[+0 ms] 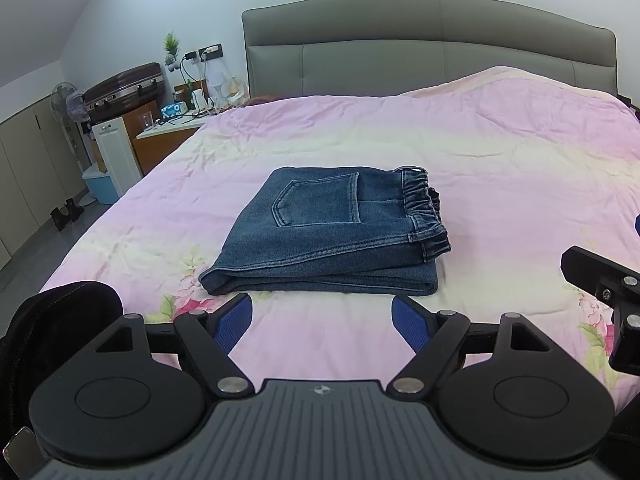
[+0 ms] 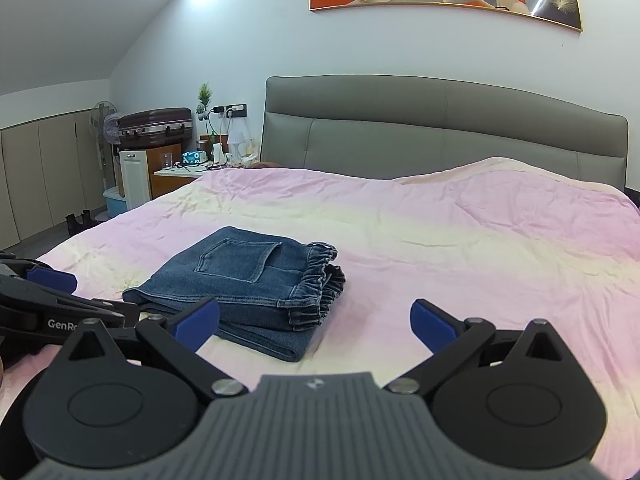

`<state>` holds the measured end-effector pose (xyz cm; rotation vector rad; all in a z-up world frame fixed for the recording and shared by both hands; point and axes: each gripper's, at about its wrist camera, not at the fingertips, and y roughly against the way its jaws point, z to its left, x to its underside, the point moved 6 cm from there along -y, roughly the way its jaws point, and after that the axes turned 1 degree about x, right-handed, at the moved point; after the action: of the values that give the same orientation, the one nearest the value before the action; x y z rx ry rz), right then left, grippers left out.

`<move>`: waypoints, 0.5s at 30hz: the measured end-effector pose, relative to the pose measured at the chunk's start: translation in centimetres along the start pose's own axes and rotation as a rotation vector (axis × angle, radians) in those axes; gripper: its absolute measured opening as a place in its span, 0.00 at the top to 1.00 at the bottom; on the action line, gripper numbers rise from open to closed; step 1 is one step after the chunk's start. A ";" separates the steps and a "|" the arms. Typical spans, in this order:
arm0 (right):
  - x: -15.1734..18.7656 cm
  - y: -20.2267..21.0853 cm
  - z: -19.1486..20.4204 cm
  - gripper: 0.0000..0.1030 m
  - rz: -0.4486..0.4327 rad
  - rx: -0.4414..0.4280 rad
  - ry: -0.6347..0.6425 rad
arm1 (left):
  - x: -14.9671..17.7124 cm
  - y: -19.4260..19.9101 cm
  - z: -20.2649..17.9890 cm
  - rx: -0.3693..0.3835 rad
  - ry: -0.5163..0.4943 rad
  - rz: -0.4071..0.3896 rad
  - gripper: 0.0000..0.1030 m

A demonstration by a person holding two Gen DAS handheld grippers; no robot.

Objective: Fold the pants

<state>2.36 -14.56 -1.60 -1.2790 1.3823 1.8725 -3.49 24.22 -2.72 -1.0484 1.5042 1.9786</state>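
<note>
Left wrist view: the pants (image 1: pixel 324 236) are lying folded compactly on the bed (image 1: pixel 500 152); folding looks finished. Both tools, left (image 1: pixel 322 320) and right (image 2: pixel 316 322), are being held apart, empty, nearby.

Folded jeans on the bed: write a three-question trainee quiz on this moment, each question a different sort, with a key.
1. True or false: the left gripper is shut on the jeans.
2. Which feature shows on the top face of the jeans? A) zip fly B) back pocket C) leather belt
3. Fill in: the jeans lie on a ____ bedspread.

Key: 1 false: both the left and the right gripper are open, clear of the denim. 2 B. 3 pink.
</note>
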 end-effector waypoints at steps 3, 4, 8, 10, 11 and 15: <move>0.0 0.1 0.0 0.05 -0.002 -0.001 0.000 | -0.1 0.1 0.1 0.001 -0.001 -0.003 0.10; -0.1 0.1 0.0 0.05 -0.003 -0.001 0.000 | -0.1 0.1 0.2 0.002 -0.001 -0.003 0.10; -0.2 0.2 0.0 0.05 -0.005 0.001 -0.003 | -0.1 0.2 0.1 0.002 -0.004 -0.002 0.10; -0.2 0.3 -0.1 0.05 -0.006 0.002 -0.006 | -0.1 0.3 0.1 0.002 -0.005 -0.003 0.10; -0.2 0.3 -0.1 0.05 -0.006 0.003 -0.007 | -0.1 0.2 0.1 0.003 -0.004 -0.002 0.10; -0.3 0.4 -0.2 0.05 -0.006 0.004 -0.009 | -0.1 0.3 0.0 0.002 -0.005 -0.002 0.10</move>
<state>2.23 -14.83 -1.16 -1.2699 1.3753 1.8678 -3.64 24.15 -2.50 -1.0434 1.5019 1.9771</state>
